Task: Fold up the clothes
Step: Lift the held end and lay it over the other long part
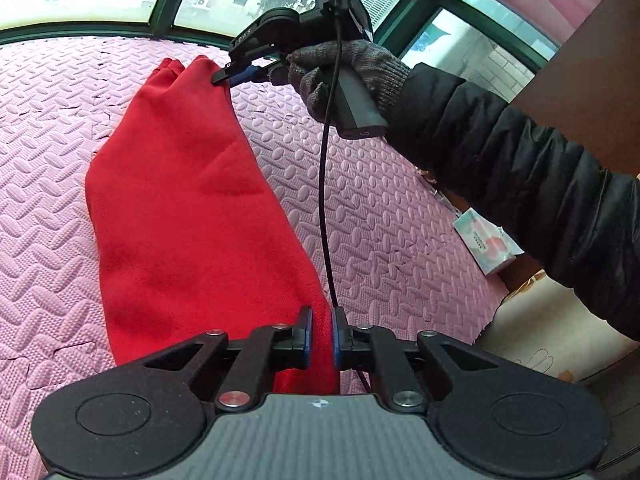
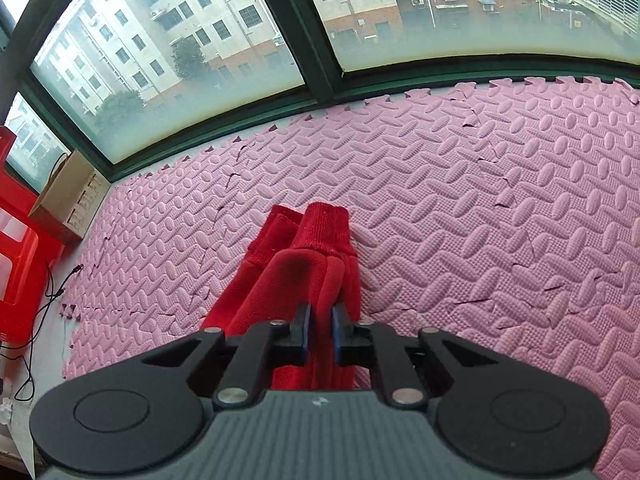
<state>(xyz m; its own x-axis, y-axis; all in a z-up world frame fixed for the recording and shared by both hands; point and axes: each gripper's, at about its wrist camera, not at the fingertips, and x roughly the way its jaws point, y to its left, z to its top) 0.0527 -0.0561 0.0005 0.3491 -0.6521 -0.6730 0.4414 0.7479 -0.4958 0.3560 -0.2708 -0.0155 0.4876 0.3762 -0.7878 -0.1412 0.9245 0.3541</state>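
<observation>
While we hold the red garment [image 1: 188, 200] stretched above the pink foam mat [image 1: 48, 168], left hand-held gripper [image 1: 321, 340] clamped on one end and right hand-held gripper [image 2: 322, 334] on the cuffed end, a fold seems underway; next, bring both ends together evenly

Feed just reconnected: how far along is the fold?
Done: the red knit garment is already gathered into a long narrow strip, ribbed cuffs stacked. In hand: left gripper and right gripper each pinch one end above the pink foam mat. Left: the final fold and laying it down.
</observation>
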